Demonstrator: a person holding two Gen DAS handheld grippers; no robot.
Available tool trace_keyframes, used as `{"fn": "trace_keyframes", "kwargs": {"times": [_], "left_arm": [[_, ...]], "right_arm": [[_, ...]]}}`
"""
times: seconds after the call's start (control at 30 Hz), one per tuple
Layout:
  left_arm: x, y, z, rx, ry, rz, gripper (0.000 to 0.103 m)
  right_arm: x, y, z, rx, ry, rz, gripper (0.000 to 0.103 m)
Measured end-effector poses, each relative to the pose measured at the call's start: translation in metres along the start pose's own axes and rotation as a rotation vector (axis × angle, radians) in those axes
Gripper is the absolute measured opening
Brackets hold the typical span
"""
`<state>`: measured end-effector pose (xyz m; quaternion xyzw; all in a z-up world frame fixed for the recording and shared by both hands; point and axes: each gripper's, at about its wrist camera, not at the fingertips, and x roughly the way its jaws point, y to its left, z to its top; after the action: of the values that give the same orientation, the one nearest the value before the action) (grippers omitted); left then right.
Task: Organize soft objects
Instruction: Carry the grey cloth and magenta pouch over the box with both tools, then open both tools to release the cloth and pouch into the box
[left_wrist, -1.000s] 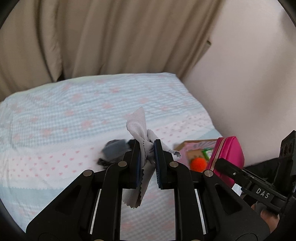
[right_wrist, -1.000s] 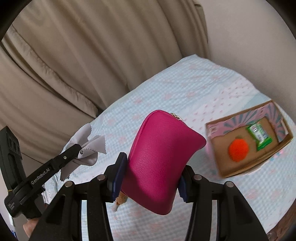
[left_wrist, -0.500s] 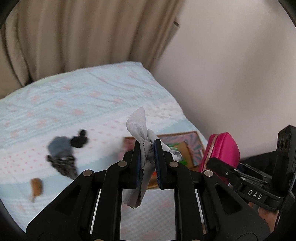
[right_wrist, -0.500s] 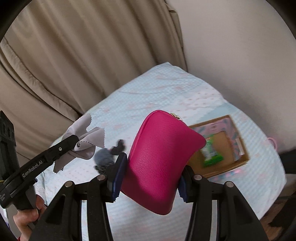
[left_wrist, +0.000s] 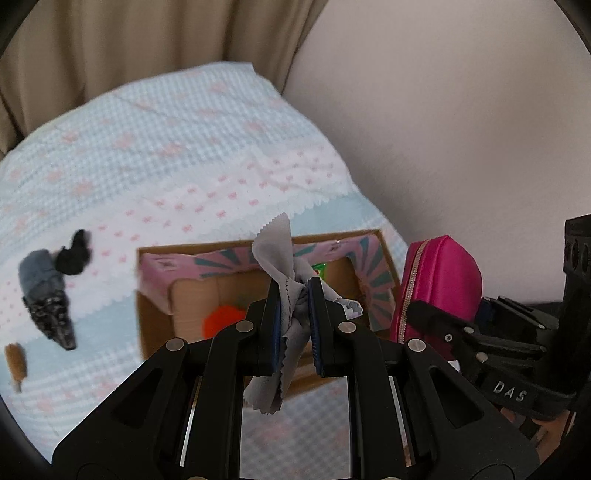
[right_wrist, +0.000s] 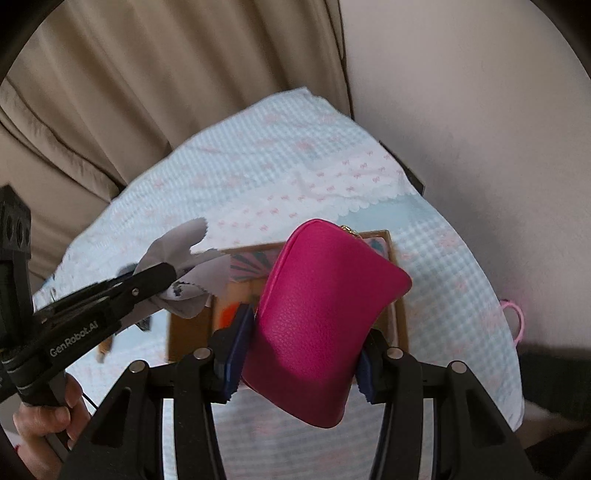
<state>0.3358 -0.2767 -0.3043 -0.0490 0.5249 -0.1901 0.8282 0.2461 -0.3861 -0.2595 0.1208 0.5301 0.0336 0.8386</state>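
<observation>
My left gripper (left_wrist: 293, 321) is shut on a grey cleaning cloth (left_wrist: 279, 254) and holds it in the air over an open cardboard box (left_wrist: 155, 321) on the bed. The box holds an orange pompom (left_wrist: 221, 321) and a green packet (left_wrist: 319, 269). My right gripper (right_wrist: 299, 354) is shut on a pink zip pouch (right_wrist: 325, 314), held above the same box (right_wrist: 192, 332). The pouch also shows in the left wrist view (left_wrist: 439, 277), to the right of the box. The cloth (right_wrist: 184, 273) and left gripper (right_wrist: 162, 275) show at left in the right wrist view.
The bed (left_wrist: 184, 155) has a light blue and pink patterned cover. A grey and black bundle of soft items (left_wrist: 48, 295) and a small brown item (left_wrist: 14, 360) lie left of the box. Beige curtains (left_wrist: 147, 44) hang behind; a wall (left_wrist: 443, 110) runs along the right.
Both grippers have swung right and toward the box with their loads still held. The box now lies directly under the cloth and under the pouch.
</observation>
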Motion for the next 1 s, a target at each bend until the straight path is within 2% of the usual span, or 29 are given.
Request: {"fn": "trace_keyframes", "kwargs": {"times": [0.2, 0.33, 0.5, 0.53, 0.57, 0.6, 0.63, 0.67, 1.0], "left_arm": [[0.061, 0.002, -0.002, -0.006, 0.098, 0.043, 0.011], [0.088, 0.002, -0.011, 0.048, 0.173, 0.083, 0.011], [0.098, 0.005, -0.009, 0.073, 0.215, 0.141, 0.014], [0.099, 0.007, -0.009, 0.068, 0.233, 0.145, 0.018], [0.1, 0.009, -0.009, 0.07, 0.247, 0.156, 0.044], [0.1, 0.01, -0.008, 0.074, 0.248, 0.163, 0.101], [0.099, 0.011, -0.009, 0.081, 0.245, 0.171, 0.099], [0.097, 0.012, -0.01, 0.088, 0.232, 0.176, 0.103], [0.087, 0.021, -0.019, 0.043, 0.241, 0.18, 0.103]], "right_arm": [[0.053, -0.017, 0.0, -0.087, 0.117, -0.005, 0.045], [0.088, -0.026, -0.008, -0.091, 0.202, 0.002, 0.046], [0.099, -0.026, -0.018, -0.124, 0.224, 0.015, 0.049], [0.099, -0.025, -0.019, -0.139, 0.218, 0.025, 0.056], [0.098, -0.022, -0.019, -0.16, 0.209, 0.048, 0.075], [0.097, -0.02, -0.019, -0.177, 0.203, 0.061, 0.088], [0.095, -0.018, -0.02, -0.195, 0.193, 0.07, 0.103], [0.093, -0.017, -0.021, -0.211, 0.174, 0.078, 0.103], [0.094, -0.013, -0.027, -0.224, 0.166, 0.077, 0.103]]}}
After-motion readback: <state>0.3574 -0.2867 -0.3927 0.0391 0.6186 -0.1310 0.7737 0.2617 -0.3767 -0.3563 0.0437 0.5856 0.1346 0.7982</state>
